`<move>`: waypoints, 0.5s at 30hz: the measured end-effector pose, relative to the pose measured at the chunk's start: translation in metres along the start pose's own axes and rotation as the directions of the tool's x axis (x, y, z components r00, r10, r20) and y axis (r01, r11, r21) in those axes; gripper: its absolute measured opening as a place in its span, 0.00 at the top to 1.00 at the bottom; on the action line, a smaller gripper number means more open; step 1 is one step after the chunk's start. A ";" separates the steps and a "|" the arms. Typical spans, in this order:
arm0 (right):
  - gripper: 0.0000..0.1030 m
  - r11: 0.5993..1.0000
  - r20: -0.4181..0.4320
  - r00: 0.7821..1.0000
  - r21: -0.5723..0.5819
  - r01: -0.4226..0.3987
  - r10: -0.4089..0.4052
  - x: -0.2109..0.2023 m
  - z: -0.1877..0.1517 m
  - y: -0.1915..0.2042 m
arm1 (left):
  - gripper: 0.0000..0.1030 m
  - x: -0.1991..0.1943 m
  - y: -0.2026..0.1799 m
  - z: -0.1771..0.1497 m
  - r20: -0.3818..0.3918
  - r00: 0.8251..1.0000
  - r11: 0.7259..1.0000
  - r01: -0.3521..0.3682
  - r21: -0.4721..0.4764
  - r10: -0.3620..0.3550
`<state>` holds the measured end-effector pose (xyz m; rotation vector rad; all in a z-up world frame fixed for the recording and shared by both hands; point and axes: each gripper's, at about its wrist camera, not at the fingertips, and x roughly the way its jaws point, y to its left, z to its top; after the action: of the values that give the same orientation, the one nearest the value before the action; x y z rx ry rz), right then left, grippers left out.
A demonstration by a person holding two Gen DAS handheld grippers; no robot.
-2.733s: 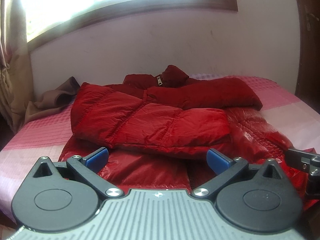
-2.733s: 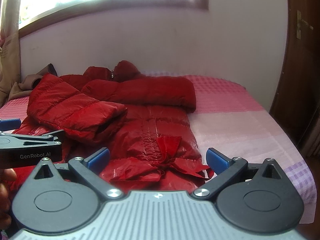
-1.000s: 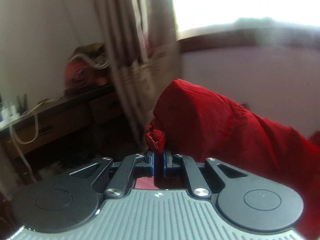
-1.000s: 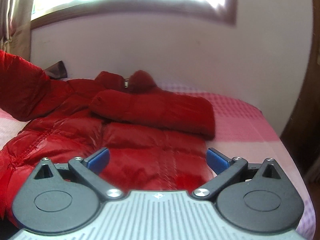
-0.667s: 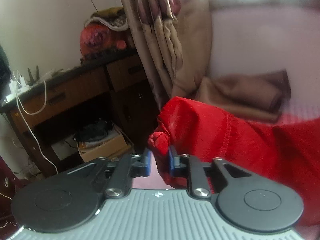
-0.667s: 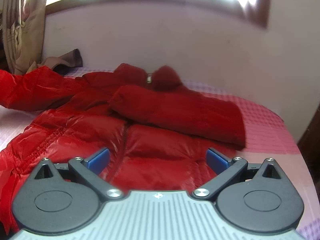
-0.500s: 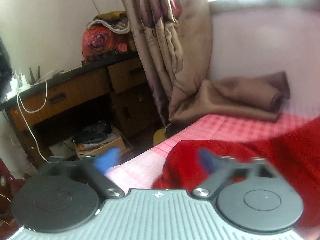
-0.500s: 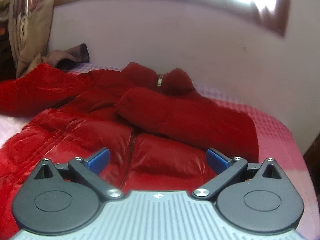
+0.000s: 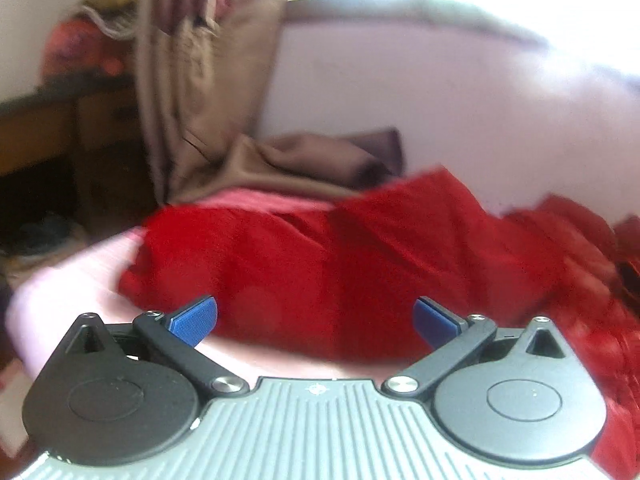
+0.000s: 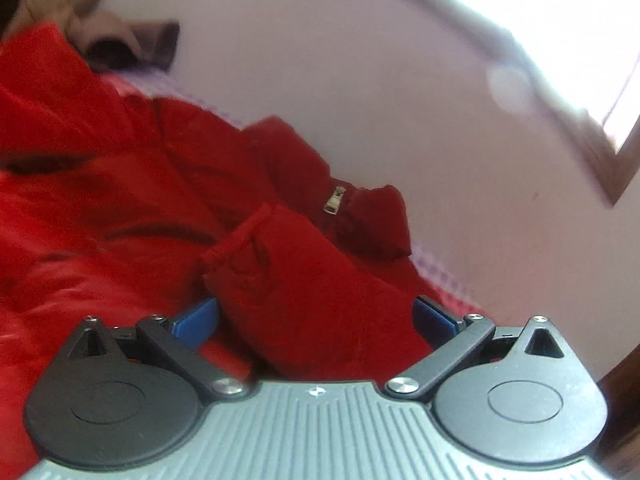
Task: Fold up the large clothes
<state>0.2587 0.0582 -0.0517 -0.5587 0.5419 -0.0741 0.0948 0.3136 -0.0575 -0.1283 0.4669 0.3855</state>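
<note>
A red puffer jacket (image 9: 360, 264) lies on the pink bed. Its left sleeve (image 9: 248, 256) is spread out toward the bed's left edge, just beyond my left gripper (image 9: 316, 318), which is open and empty. In the right wrist view the jacket (image 10: 100, 200) fills the left side, with its collar and brass zipper pull (image 10: 334, 199) near the wall. The folded right sleeve (image 10: 312, 288) lies across the chest, and its cuffed end sits between the spread fingers of my right gripper (image 10: 316, 316), which is open.
A brown cloth (image 9: 320, 160) is bunched at the head of the bed under the curtain (image 9: 204, 68). A wooden desk (image 9: 60, 120) with clutter stands left of the bed. The pink bedspread (image 9: 72, 276) shows at the left edge. The wall (image 10: 360, 80) is close behind.
My left gripper pulled the left sleeve out to the side, then opened and let it drop on the bed. My right gripper moved in close over the folded right sleeve and tilted.
</note>
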 end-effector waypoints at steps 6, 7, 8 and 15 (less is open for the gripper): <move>0.68 0.993 -0.034 0.994 0.071 -0.098 0.101 0.028 -0.003 -0.017 | 0.00 0.022 -0.009 -0.015 -0.093 0.995 0.999 0.042 0.026 -0.039; 0.75 0.993 -0.037 0.995 0.076 -0.094 0.097 0.030 -0.004 -0.022 | 0.01 0.025 -0.008 -0.016 -0.112 0.993 0.999 0.030 0.026 -0.027; 0.86 0.994 -0.020 0.996 0.077 -0.083 0.085 0.029 -0.007 -0.031 | 0.02 0.027 -0.008 -0.017 -0.124 0.992 0.999 0.017 0.035 -0.013; 0.89 0.951 0.100 0.995 0.310 -0.010 -0.022 -0.019 -0.037 -0.173 | 0.02 0.027 -0.019 -0.022 -0.132 0.991 0.991 -0.014 0.131 0.031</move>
<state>0.2370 -0.1030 0.0212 -0.2542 0.4184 -0.1332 0.1156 0.3004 -0.0888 -0.0226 0.6250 0.3691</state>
